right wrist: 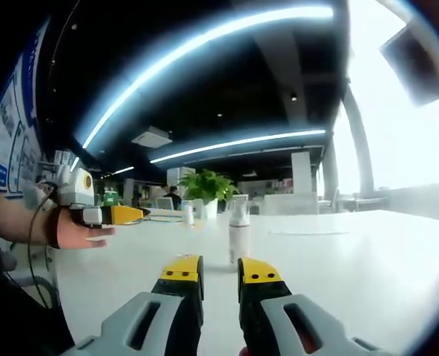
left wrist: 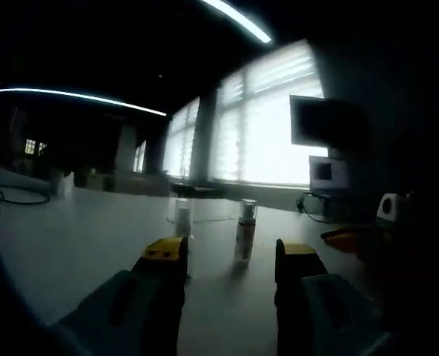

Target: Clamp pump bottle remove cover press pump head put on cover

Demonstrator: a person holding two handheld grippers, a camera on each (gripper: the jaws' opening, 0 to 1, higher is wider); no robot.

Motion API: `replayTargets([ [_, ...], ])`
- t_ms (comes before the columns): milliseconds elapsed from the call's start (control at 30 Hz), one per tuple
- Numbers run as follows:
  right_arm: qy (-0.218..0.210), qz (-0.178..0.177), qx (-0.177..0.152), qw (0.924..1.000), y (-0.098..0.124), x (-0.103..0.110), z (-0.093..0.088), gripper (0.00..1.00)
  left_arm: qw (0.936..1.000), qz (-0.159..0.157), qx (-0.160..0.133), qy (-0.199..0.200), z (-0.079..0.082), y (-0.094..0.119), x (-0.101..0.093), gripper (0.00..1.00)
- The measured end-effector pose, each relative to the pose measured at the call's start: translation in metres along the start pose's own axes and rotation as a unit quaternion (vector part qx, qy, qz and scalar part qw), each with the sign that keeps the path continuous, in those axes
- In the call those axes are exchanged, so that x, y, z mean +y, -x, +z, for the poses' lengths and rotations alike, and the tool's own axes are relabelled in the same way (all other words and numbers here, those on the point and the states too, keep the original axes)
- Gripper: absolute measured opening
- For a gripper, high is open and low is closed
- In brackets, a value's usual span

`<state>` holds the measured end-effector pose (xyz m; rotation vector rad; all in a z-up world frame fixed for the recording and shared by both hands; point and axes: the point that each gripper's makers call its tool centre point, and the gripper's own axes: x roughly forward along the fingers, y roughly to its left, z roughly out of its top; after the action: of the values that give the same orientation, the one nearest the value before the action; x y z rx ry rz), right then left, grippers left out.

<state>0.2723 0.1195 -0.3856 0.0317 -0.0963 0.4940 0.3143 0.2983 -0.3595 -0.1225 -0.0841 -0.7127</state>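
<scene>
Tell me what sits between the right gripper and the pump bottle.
Nothing: in the right gripper view, only bare white table lies between the right gripper and the upright pump bottle, still wearing its clear cover.

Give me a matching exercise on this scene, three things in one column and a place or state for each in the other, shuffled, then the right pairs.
Things:
1. pump bottle
2. left gripper
3. potted plant

Places or states:
A. far back on the table, behind the bottle
B. jaws wide apart, nothing between them
C. upright on the table, clear cover on

Pairs: 1-C, 2-B, 3-A
</scene>
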Motion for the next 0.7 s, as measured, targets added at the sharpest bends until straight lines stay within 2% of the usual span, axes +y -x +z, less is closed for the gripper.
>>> replayTargets([
  [200,-0.001,0.003,0.002,1.0,0.0,0.001,-0.001,0.13,0.9999,-0.001,-0.004,0.011,-0.007,0.012,-0.001,0.35],
  [500,0.003,0.007,0.005,1.0,-0.001,0.002,-0.003,0.13,0.9996,-0.006,-0.013,-0.024,-0.005,0.028,-0.009,0.35],
  [600,0.003,0.009,0.006,0.9999,-0.001,0.003,-0.003,0.13,0.9986,-0.024,0.002,-0.046,-0.013,0.032,-0.016,0.35],
  [700,0.006,0.013,0.008,0.9999,-0.002,0.004,-0.004,0.13,0.9977,-0.029,0.001,-0.061,-0.012,0.036,-0.025,0.36],
])
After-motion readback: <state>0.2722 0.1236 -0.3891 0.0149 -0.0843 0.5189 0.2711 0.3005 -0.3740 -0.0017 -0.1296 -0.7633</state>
